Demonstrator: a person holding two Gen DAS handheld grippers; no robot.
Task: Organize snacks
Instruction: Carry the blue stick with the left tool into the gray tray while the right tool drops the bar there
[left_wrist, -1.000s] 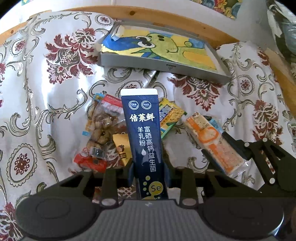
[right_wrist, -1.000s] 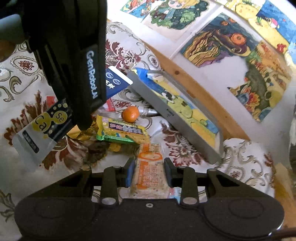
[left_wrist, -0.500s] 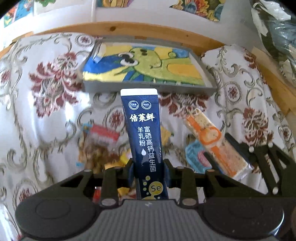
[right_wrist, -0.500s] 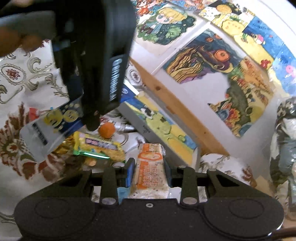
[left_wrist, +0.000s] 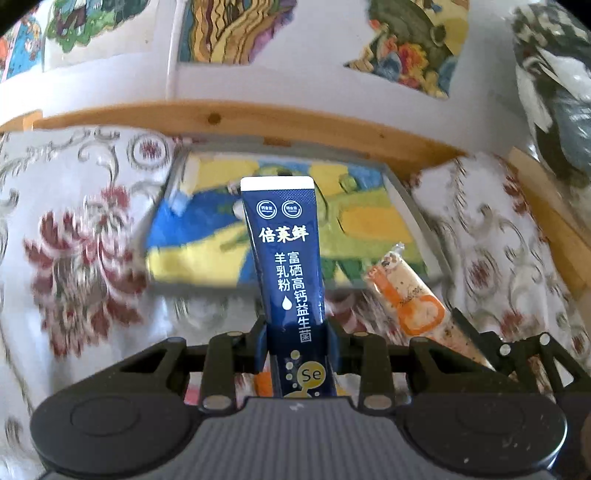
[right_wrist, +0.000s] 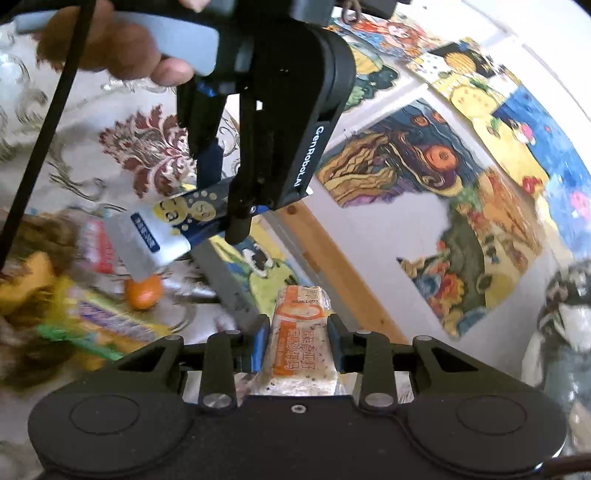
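My left gripper (left_wrist: 297, 339) is shut on a tall navy milk-powder sachet (left_wrist: 286, 258), held upright in front of the grey tray (left_wrist: 419, 225) with a painted cartoon floor. My right gripper (right_wrist: 298, 339) is shut on an orange-and-white cracker pack (right_wrist: 301, 332), which also shows at the right of the left wrist view as the cracker pack (left_wrist: 410, 299). In the right wrist view the sachet (right_wrist: 173, 225) hangs from the left gripper above the tray's near wall (right_wrist: 229, 291). A hand (right_wrist: 122, 51) holds that gripper's handle.
Loose snacks lie on the floral cloth (right_wrist: 140, 155) left of the tray: a small orange fruit (right_wrist: 143, 291), a green-yellow packet (right_wrist: 107, 321) and a red-white bag (right_wrist: 96, 247). A wooden rail (left_wrist: 258, 125) and a wall with paintings (right_wrist: 424, 166) stand behind the tray.
Both grippers have lifted and moved toward the tray with their packs. The snack pile has dropped out of the left wrist view, and the tray and wall fill more of both views.
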